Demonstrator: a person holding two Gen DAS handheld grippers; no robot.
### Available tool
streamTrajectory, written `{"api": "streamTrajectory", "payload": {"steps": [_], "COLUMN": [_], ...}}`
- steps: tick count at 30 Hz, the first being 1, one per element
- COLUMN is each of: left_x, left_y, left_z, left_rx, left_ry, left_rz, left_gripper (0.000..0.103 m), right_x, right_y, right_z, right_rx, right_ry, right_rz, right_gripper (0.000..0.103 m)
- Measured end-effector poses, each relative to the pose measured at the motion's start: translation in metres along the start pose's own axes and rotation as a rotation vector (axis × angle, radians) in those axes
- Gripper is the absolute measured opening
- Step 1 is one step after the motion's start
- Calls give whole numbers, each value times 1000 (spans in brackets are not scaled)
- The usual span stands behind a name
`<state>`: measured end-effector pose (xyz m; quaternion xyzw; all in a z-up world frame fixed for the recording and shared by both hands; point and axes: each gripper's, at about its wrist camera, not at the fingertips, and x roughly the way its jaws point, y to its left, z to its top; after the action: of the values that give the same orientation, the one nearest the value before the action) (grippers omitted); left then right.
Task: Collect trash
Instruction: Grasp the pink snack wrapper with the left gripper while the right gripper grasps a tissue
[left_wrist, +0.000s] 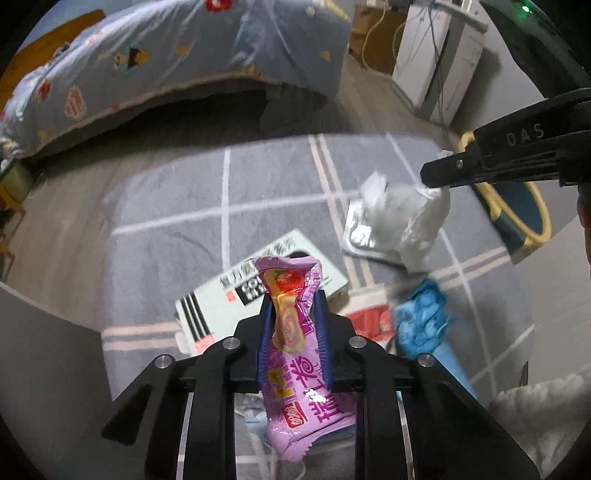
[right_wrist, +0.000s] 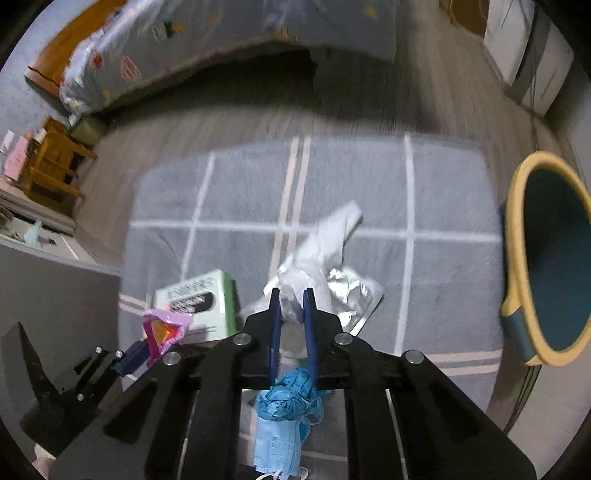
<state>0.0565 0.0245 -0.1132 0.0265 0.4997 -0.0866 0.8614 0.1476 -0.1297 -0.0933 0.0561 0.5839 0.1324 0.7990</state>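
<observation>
Both pictures are dim, with a cool, bluish indoor light and no strong glare. The fisheye lens bends everything: the bed (left_wrist: 147, 62) curves like an arch, and black corners frame each round picture. Under the bed lies a deep dark shadow. In the left wrist view the pink wrapper (left_wrist: 295, 332) is fairly sharp, while the white bag (left_wrist: 417, 221) to its right is smeared by motion blur. In the right wrist view the grey rug (right_wrist: 332, 177) below the bed looks soft, and the floor between them is streaked. A small green light (left_wrist: 526, 9) glows far right of the bed.
</observation>
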Motion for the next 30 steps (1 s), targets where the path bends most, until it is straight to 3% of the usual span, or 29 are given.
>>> {"api": "streamTrajectory", "payload": {"steps": [8,15,23,30], "left_x": [-41,-61,-60,-49], "left_y": [14,10,-3,-22], "left_z": [23,40,54,64], "left_rx": [-43,-3,11,30], "left_ry": [-155,-242,-271,-262], "left_rz": [13,71,71,67], "left_gripper": [23,23,23,23], "right_x": [-58,-101,-130,-120], "right_y": [-20,-48,-95,-141], "right_z": [7,14,18,21], "right_rx": [46,75,120,164], "right_ry": [-173,-271,-354,-341], "right_rz": [19,11,-46,-105], "right_gripper": [11,11,11,11]}}
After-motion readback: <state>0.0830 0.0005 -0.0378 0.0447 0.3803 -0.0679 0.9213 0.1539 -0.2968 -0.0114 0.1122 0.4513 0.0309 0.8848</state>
